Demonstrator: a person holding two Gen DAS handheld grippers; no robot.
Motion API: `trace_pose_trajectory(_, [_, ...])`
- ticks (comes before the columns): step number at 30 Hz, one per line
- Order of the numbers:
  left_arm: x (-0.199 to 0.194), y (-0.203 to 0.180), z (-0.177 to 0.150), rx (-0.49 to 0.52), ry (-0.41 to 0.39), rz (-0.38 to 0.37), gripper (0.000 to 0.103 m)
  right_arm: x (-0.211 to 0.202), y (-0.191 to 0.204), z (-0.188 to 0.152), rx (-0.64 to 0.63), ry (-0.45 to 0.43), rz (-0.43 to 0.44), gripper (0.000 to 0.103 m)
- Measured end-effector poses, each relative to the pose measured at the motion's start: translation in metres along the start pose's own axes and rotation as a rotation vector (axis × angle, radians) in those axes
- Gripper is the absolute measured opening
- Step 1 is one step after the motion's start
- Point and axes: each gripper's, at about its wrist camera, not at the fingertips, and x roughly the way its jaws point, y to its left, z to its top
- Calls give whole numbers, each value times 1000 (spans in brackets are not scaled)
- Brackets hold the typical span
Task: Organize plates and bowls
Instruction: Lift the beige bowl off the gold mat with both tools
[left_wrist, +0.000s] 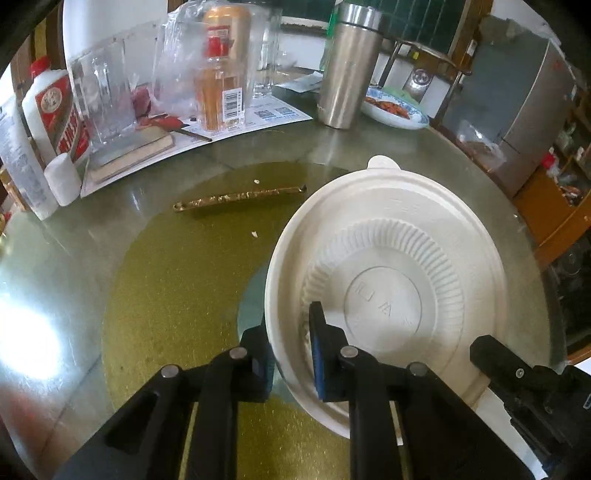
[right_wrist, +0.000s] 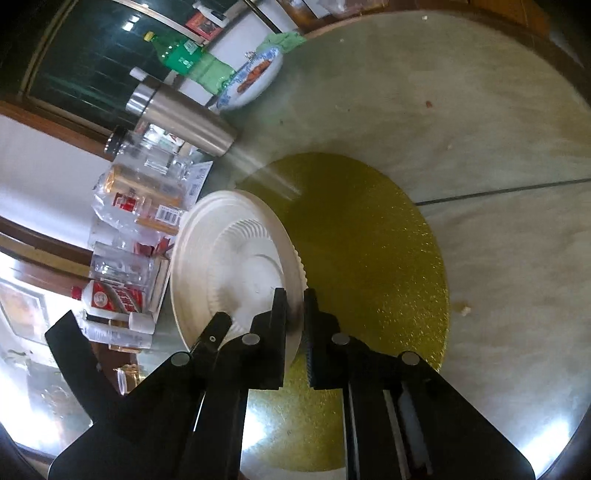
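Nearest the lens, the left gripper (left_wrist: 291, 354) is clamping the near rim of the white bowl (left_wrist: 388, 280): one pad is sitting inside the bowl and the other is pressing from outside. The right gripper (right_wrist: 295, 325) is pinching the rim of the same bowl (right_wrist: 229, 266) from another side, its jaws drawn close together with only the thin rim between them. A tip of the right gripper (left_wrist: 495, 354) is also showing at the bowl's edge in the left wrist view.

The bowl is lying partly over the round gold mat (right_wrist: 369, 251) on the glass table (right_wrist: 480, 110). Beyond the bowl, a thin gold bar (left_wrist: 240, 197) is lying on the mat. Farther from the bowl, a steel flask (left_wrist: 347, 66) is standing, with a blue-patterned plate (left_wrist: 395, 107) of food just beside it. Past the gold bar, bottles (left_wrist: 221, 70) and clear packaging are crowding the table's far edge.
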Motion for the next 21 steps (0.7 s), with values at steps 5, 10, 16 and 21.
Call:
trace_pose_trajectory(5, [-33, 4, -12, 29, -72, -1, 15, -23, 0, -25, -28, -64, 24, 8])
trace_pose_trajectory(10, [-72, 11, -38, 39, -170, 0, 15, -53, 4, -55, -50, -142, 77, 8])
trace_pose_trajectory(16, [-85, 17, -56, 5, -247, 0, 16, -68, 22, -77, -138, -206, 63, 8])
trace_pose_trajectory(21, [-85, 23, -60, -10, -272, -10, 16, -65, 30, -83, -179, -229, 51, 8])
